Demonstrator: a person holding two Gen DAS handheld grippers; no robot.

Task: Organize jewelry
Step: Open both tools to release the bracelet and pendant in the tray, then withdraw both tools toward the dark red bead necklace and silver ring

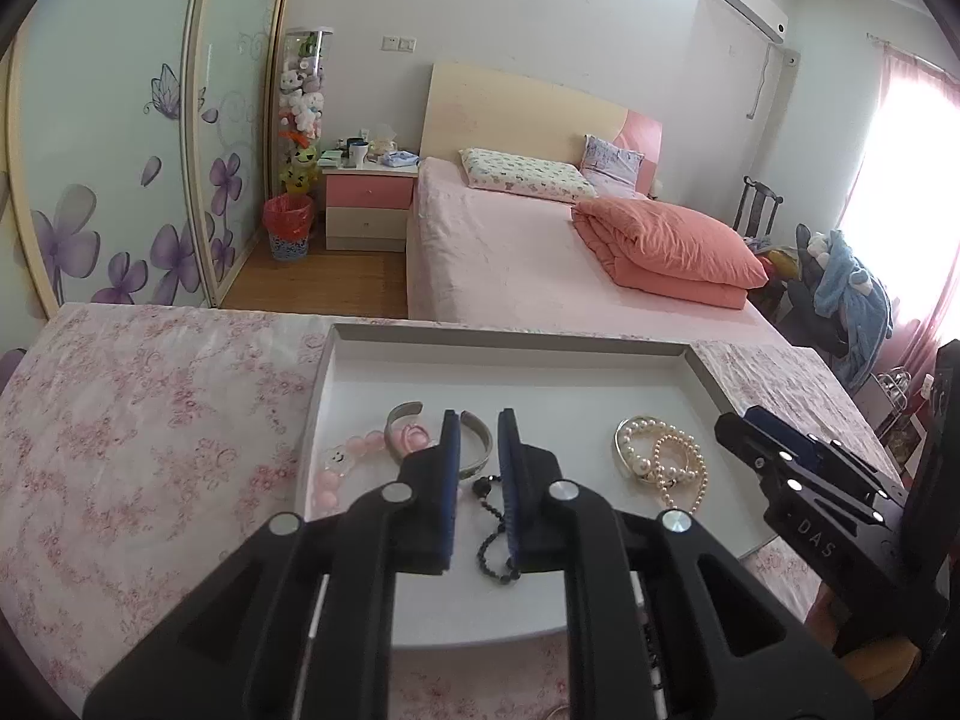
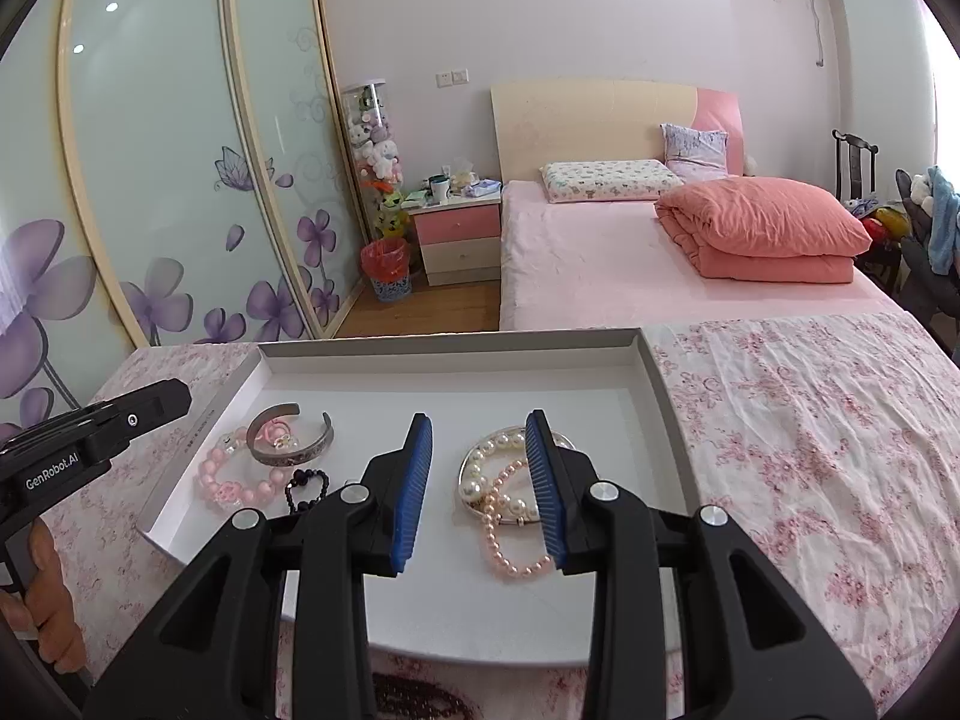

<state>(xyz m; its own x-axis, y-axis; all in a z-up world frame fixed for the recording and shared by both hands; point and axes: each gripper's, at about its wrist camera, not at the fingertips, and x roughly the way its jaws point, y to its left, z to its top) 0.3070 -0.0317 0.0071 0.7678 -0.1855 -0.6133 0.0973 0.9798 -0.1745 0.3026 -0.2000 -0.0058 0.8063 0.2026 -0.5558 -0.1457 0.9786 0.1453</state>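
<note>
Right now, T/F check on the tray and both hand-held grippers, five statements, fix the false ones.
1. The jewelry lies in a shallow white tray on a floral cloth. True.
2. The right hand-held gripper is shut on the pearl bracelets. False: its jaws are open, one finger on each side of the pile.
3. The black bead bracelet sits near the left hand-held gripper. True.
4. The silver cuff bangle is on the right side of the tray with the pearls. False: it is on the left, by the pink bead bracelet.
5. The tray is divided into compartments. False: it is one open space.
</note>
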